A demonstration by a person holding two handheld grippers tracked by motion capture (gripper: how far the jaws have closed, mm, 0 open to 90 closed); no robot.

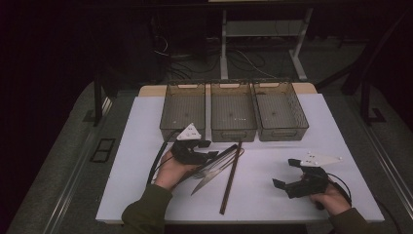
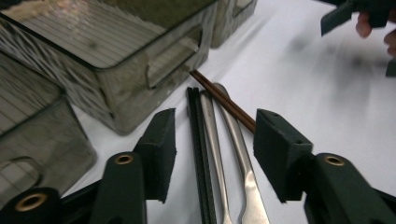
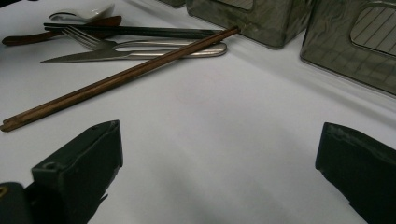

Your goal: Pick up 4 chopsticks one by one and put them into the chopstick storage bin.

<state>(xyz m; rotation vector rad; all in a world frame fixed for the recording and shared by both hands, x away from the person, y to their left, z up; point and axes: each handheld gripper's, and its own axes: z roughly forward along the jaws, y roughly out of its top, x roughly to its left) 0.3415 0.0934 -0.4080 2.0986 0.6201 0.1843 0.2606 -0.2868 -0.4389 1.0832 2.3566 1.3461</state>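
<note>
Three bins (image 1: 233,114) at 12 o'clock of the table (image 1: 146,146) hold no cutlery; sorting not begun, all pieces left. Cutlery pile (image 1: 219,165) lies just below the middle bin: dark and brown chopsticks, steel knife, fork. Left gripper (image 2: 212,149) jaws half spread, straddling the handles, not pinching. Right gripper (image 1: 292,175) at 4 o'clock, jaws spread, empty.
</note>
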